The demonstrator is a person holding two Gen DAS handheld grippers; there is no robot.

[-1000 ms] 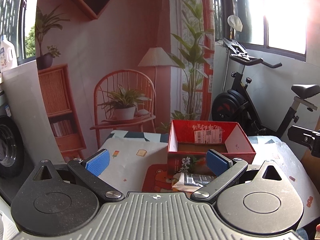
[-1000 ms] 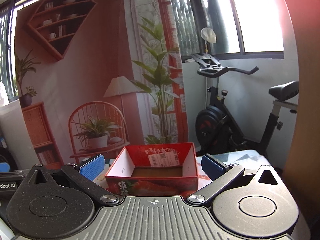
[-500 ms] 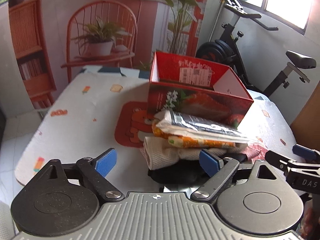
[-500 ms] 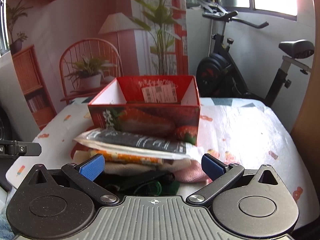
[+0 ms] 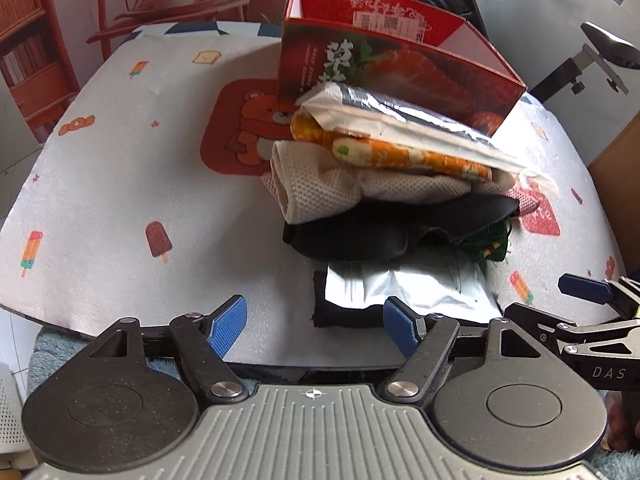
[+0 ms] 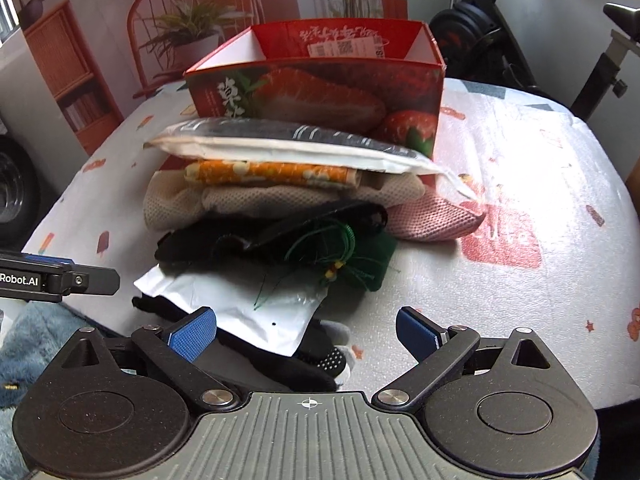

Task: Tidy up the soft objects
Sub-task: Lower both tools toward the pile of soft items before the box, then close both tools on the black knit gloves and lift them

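A pile of soft things lies on the table in front of a red strawberry box [image 5: 400, 64] [image 6: 320, 80]. From the top there is a black-and-white pouch [image 5: 400, 120], an orange floral cloth [image 5: 400, 156], a beige mesh cloth [image 5: 320, 192], a black cloth [image 5: 352, 236] and a green drawstring bag [image 6: 368, 264]. A silver-white pouch [image 5: 400, 284] [image 6: 240, 304] lies at the near side. My left gripper [image 5: 314, 328] points down at the pile's near left corner, its jaws closing, pads touching nothing. My right gripper [image 6: 306, 334] hangs over the white pouch and a black sock [image 6: 320, 360], jaws wide and just closing, pads free.
A pink mesh cloth [image 6: 436, 216] sticks out on the pile's right. The table [image 5: 120, 200] has a white cover printed with ice lollies. A blue fluffy mat [image 6: 24, 332] lies below its near edge. An exercise bike [image 6: 500, 32] stands behind on the right.
Both grippers have dropped and tipped downward, so the views went from the backdrop wall to the pile on the table. The left jaws have narrowed; the right ones barely.
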